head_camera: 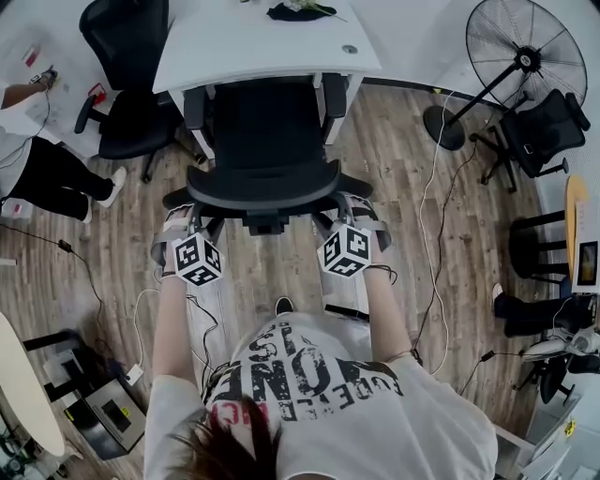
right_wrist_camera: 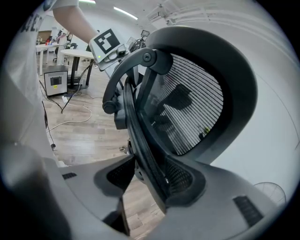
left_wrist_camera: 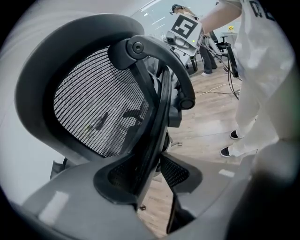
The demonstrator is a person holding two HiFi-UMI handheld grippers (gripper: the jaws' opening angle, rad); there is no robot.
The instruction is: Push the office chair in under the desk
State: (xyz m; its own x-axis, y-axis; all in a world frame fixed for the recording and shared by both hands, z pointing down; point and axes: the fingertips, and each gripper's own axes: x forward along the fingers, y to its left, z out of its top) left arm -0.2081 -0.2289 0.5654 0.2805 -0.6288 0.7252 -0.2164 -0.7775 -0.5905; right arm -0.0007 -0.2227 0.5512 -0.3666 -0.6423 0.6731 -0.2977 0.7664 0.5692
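A black mesh office chair (head_camera: 267, 141) stands with its seat partly under the white desk (head_camera: 234, 52) and its backrest toward me. My left gripper (head_camera: 185, 219) is at the backrest's left edge and my right gripper (head_camera: 350, 210) at its right edge. In the left gripper view the grey jaws (left_wrist_camera: 150, 176) are closed on the backrest's black rim (left_wrist_camera: 154, 117), one jaw on each face. The right gripper view shows the same: my right gripper (right_wrist_camera: 150, 180) is clamped on the backrest rim (right_wrist_camera: 140, 136), with the mesh (right_wrist_camera: 192, 108) beyond it.
A second black chair (head_camera: 127, 94) and a seated person (head_camera: 37, 159) are at the left of the desk. A floor fan (head_camera: 520, 56) and another chair (head_camera: 539, 131) stand at the right. Cables (head_camera: 431, 216) cross the wooden floor. A dark item (head_camera: 295, 11) lies on the desk.
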